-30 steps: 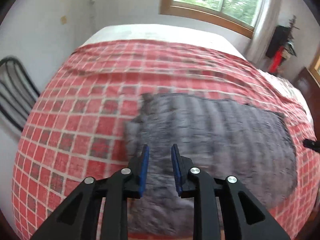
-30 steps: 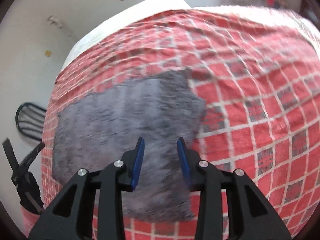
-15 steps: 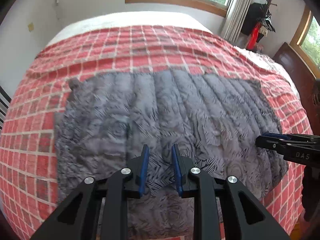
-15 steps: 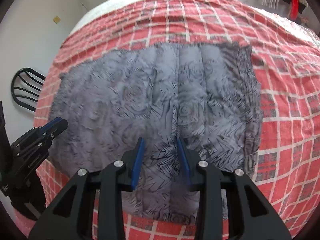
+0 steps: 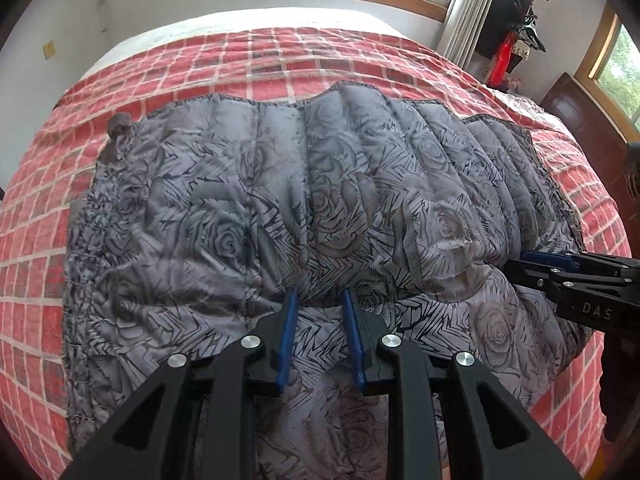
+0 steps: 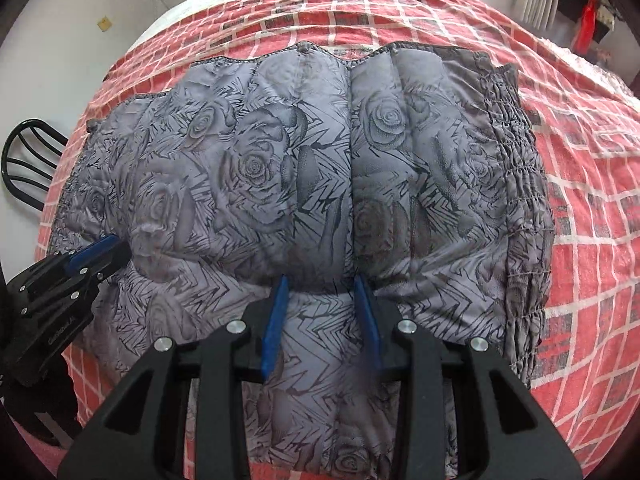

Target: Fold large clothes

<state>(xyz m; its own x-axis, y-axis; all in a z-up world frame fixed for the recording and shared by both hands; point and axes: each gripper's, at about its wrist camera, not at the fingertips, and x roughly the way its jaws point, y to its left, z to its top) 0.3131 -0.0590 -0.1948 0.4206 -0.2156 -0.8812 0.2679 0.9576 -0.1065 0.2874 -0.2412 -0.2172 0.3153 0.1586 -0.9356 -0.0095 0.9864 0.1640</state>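
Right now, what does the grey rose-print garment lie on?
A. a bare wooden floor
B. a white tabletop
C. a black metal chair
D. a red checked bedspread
D: the grey rose-print garment lies spread on the red checked bedspread, which shows around its edges in both wrist views.

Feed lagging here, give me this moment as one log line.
garment: grey rose-print quilted piece flat on red plaid bedspread | left hand-held gripper: open | right hand-held gripper: open

chair (image 6: 28,160) cut off at frame edge; grey garment (image 6: 312,184) near hem hidden behind right gripper (image 6: 322,292) fingers.
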